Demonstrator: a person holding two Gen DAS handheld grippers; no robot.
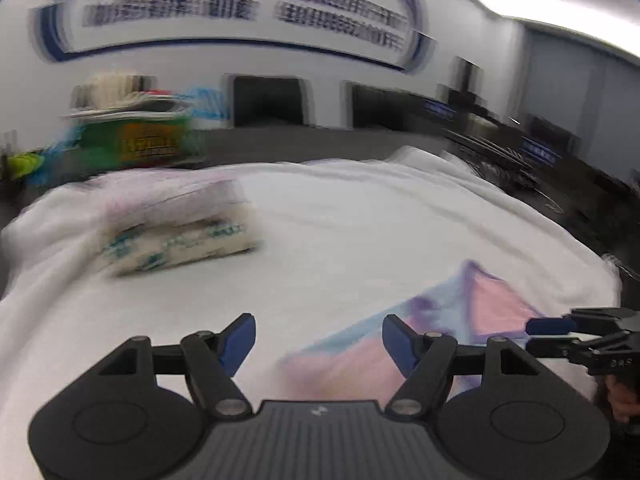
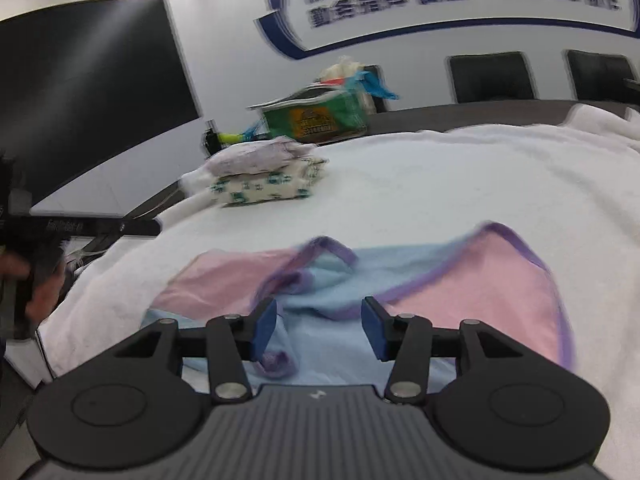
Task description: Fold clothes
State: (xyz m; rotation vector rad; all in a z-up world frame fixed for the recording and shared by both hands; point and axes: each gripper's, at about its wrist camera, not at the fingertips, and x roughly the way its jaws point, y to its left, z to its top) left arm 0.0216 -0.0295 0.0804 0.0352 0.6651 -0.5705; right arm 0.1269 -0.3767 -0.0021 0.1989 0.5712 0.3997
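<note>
My left claw [image 1: 318, 344] hangs spread wide over the white towel [image 1: 360, 220] that covers the table, with nothing between its blue pads [image 1: 240, 342]. My right claw [image 2: 319, 328] is spread as well and grips nothing; it hovers just above the near edge of the garment [image 2: 320, 276].

The garment is a small pink and pale-blue piece with purple trim, lying crumpled on the white towel [image 2: 440, 176] close to me. In the right wrist view its long axis runs across the frame from left to right: one pink panel lies flat to the left, a blue band bunches in the middle, and a larger pink flap [image 2: 492, 280] rises to a rounded corner at the upper right. A purple-edged fold curls just beside my right claw's left pad [image 2: 266, 328]. In the left wrist view the same garment [image 1: 440, 320] sits ahead and to the right of my left claw, its peak pointing away from me, and my right claw [image 1: 560, 326] shows at the far right edge beside it.

Farther back on the towel a stack of folded clothes [image 2: 264, 176] rests to the left, well apart from the garment. Behind it stands a green box [image 2: 316, 118]. The left wrist view is blurred.
</note>
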